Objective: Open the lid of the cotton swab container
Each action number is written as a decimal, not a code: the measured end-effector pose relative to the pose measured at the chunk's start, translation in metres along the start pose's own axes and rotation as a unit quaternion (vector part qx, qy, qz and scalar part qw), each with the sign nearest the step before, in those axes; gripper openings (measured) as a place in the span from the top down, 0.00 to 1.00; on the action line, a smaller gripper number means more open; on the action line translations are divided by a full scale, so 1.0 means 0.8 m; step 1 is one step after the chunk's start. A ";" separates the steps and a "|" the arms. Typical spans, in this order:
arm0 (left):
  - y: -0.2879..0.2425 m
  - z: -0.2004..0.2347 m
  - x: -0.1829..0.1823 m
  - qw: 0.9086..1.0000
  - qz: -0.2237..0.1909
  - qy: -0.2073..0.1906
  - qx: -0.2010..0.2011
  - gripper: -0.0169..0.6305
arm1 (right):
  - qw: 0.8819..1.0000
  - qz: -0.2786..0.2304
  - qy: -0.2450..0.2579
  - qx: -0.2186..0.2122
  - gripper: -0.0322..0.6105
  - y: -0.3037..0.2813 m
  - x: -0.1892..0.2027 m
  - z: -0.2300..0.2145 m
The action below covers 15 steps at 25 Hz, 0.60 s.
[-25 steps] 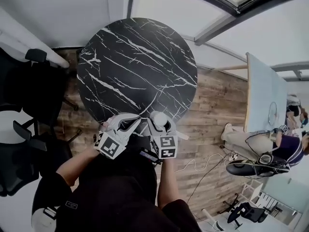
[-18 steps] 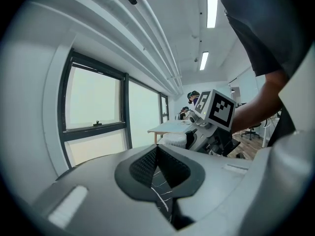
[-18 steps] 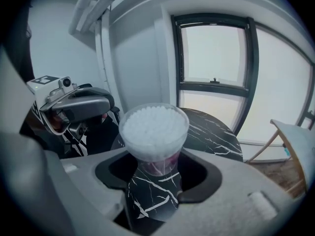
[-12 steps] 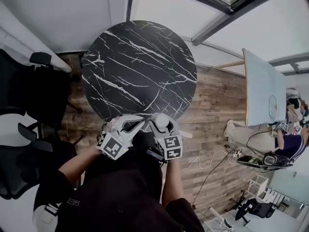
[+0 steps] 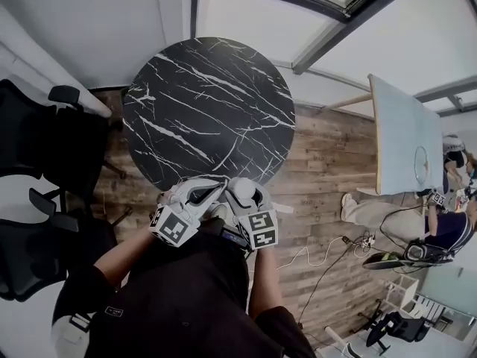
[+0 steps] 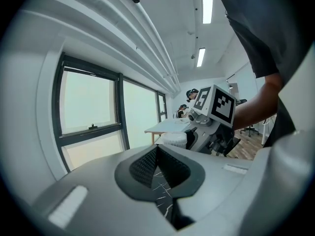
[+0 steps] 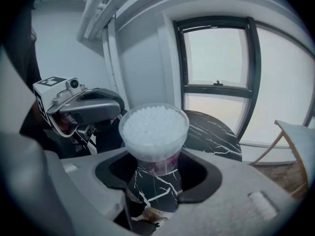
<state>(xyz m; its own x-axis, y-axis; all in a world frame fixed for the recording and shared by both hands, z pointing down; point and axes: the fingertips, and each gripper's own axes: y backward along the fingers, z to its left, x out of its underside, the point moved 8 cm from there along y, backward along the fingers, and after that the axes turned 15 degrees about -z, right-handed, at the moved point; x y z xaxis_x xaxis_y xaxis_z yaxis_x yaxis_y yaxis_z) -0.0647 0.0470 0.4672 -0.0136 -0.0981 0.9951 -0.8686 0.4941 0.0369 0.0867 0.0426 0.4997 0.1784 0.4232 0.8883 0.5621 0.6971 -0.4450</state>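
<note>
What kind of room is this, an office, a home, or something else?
Most likely an office or shared workroom: black swivel office chairs beside a round black marble-patterned table, a pale long desk standing on a wood-plank floor, and ceiling strip lights.

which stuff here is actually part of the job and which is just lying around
Part of the job:
- cotton swab container, gripped in the right gripper
- left gripper, shut and empty

Just around:
- black marble table
- office chairs
- pale side table
- floor cables
</note>
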 end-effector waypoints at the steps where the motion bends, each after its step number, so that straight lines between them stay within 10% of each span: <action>1: -0.004 -0.004 -0.003 1.000 0.000 -0.001 -0.001 0.97 | 1.000 0.001 0.002 -0.003 0.56 0.005 0.000 -0.001; 15: -0.023 -0.042 -0.022 1.000 0.006 -0.008 0.019 0.93 | 0.999 0.016 0.015 -0.029 0.56 0.046 0.006 0.000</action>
<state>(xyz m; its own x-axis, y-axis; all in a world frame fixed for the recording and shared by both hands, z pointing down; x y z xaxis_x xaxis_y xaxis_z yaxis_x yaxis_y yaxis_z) -0.0321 0.0684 0.4517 -0.0322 -0.1054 0.9939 -0.8862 0.4629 0.0204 0.1086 0.0701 0.4872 0.2205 0.4276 0.8766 0.6007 0.6485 -0.4674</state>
